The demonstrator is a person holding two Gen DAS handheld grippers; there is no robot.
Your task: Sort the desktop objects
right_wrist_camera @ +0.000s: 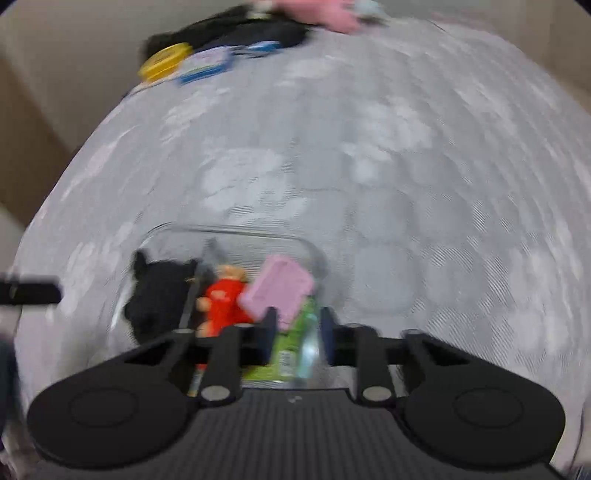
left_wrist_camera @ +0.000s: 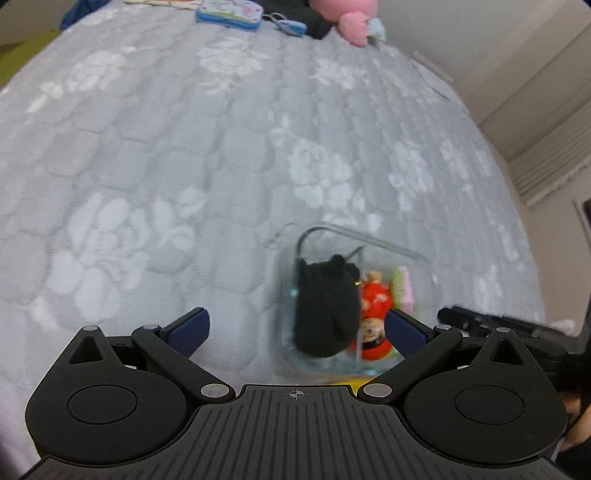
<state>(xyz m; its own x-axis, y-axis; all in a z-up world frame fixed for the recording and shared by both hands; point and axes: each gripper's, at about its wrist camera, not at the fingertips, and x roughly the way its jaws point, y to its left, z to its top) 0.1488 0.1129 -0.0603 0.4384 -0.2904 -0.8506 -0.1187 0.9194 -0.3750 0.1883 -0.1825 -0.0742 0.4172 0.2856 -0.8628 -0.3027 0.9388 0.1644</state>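
Observation:
A clear glass container (left_wrist_camera: pixel 421 258) (right_wrist_camera: pixel 236 230) sits on the grey quilted bed. Inside it lie a black plush toy (left_wrist_camera: pixel 327 314) (right_wrist_camera: pixel 159 291), a red figure toy (left_wrist_camera: pixel 375 306) (right_wrist_camera: pixel 223 299), a pink rectangular item (right_wrist_camera: pixel 280 291) and a green packet (right_wrist_camera: pixel 291 343). My left gripper (left_wrist_camera: pixel 295 328) is open wide, hovering just before the container, its right finger (left_wrist_camera: pixel 404 332) over the container's near side. My right gripper (right_wrist_camera: pixel 297 332) is partly closed over the container's near right wall, with the green packet and glass edge between its fingers; a grip is unclear through the blur.
At the bed's far end lie a blue tin (left_wrist_camera: pixel 229 14) (right_wrist_camera: pixel 205 66), a yellow round tin (right_wrist_camera: pixel 166 61), a pink plush (left_wrist_camera: pixel 347 14) and dark cloth (right_wrist_camera: pixel 236 29). The other gripper shows at the right edge of the left wrist view (left_wrist_camera: pixel 498 325). Walls border the bed.

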